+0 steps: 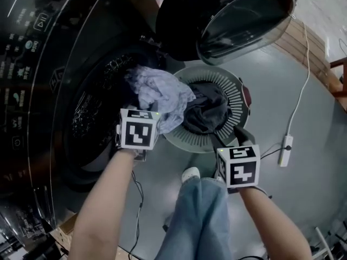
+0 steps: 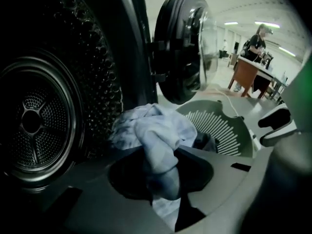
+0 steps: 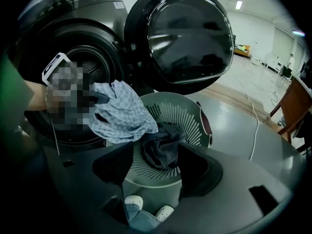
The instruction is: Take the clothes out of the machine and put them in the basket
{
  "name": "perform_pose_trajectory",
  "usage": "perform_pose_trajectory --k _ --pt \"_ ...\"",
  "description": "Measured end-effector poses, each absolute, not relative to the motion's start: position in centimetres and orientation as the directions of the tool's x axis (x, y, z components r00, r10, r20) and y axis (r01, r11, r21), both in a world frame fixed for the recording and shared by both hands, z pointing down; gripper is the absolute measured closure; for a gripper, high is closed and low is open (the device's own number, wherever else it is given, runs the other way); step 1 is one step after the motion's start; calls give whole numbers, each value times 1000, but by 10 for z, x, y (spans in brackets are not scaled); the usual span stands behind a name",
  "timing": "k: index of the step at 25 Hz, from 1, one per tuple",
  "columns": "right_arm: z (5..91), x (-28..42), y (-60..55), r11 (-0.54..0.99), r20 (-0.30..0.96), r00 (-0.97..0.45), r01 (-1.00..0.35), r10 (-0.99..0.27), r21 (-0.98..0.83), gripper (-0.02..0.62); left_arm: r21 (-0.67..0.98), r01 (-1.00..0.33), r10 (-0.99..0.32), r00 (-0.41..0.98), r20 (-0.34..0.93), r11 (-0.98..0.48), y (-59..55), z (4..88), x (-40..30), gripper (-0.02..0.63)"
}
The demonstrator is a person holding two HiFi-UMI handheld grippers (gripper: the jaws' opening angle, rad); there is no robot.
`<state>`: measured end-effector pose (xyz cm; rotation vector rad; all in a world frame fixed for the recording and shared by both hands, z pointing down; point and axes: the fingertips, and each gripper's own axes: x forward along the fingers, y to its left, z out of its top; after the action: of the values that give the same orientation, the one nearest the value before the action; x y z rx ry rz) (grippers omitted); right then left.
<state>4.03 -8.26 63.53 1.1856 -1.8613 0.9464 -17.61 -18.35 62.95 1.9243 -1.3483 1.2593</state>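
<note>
My left gripper [image 1: 140,118] is shut on a light blue checked cloth [image 1: 160,96] and holds it in the air between the machine's drum opening [image 1: 92,107] and the round grey basket [image 1: 230,85]. In the left gripper view the cloth [image 2: 156,140] runs pinched between the jaws of the left gripper [image 2: 163,177], with the drum [image 2: 34,121] empty behind. A dark garment [image 1: 209,110] lies in the basket. My right gripper [image 3: 158,155] hangs over the basket [image 3: 187,116], open, with the dark garment [image 3: 161,147] between its jaws and a gap on the left side.
The machine's round door [image 1: 244,15] stands open above the basket. A white cable and power strip [image 1: 286,148] lie on the floor at right. The person's jeans and white shoes [image 1: 200,210] are just in front of the basket. In the distance a person [image 2: 256,43] stands at a wooden table.
</note>
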Motion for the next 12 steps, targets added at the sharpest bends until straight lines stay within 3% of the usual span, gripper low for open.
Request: perform_pose_trajectory --k 8,12 --pt "613 65 -83 273 847 -307 -941 -434 -201 319 72 -905 -467 283 838 -419 -162 601 -94 499" --pt "611 80 -78 258 848 -297 -946 -439 -198 322 280 -871 -426 450 785 -404 -155 590 -50 499"
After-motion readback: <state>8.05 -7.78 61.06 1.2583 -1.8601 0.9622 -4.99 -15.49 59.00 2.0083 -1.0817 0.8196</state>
